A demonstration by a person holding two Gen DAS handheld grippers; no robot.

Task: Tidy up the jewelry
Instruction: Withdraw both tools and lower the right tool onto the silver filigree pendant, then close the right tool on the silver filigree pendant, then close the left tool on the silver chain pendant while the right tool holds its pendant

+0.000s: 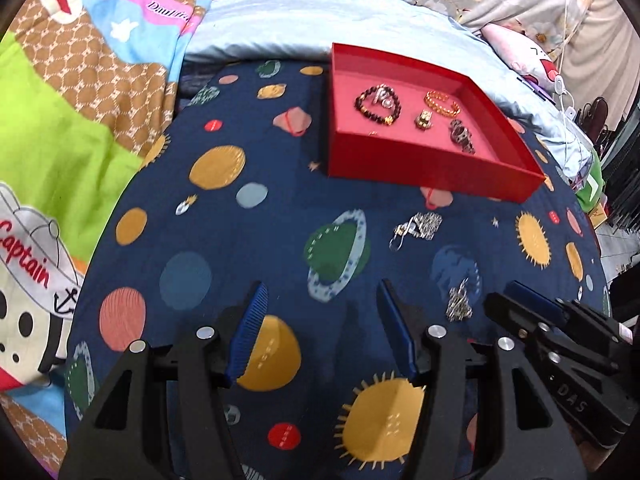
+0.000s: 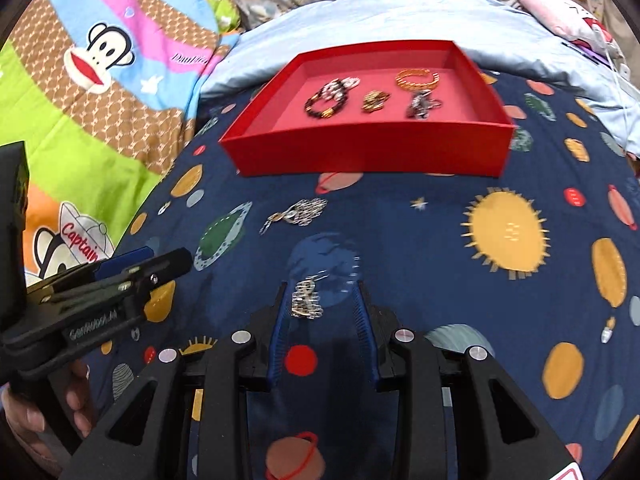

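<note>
My right tongs (image 2: pixel 320 312) were spread, straddling the small silver piece (image 2: pixel 306 300) on the bed for pickup, left tongs (image 1: pixel 320 308) spread and empty beside, red tray (image 2: pixel 372 152) beyond awaiting it.

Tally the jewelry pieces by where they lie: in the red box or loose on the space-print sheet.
In the red box: 4 clearly visible
Loose on the sheet: 2, the silver chain and the silver piece between the right gripper's fingers
Total: 6
</note>
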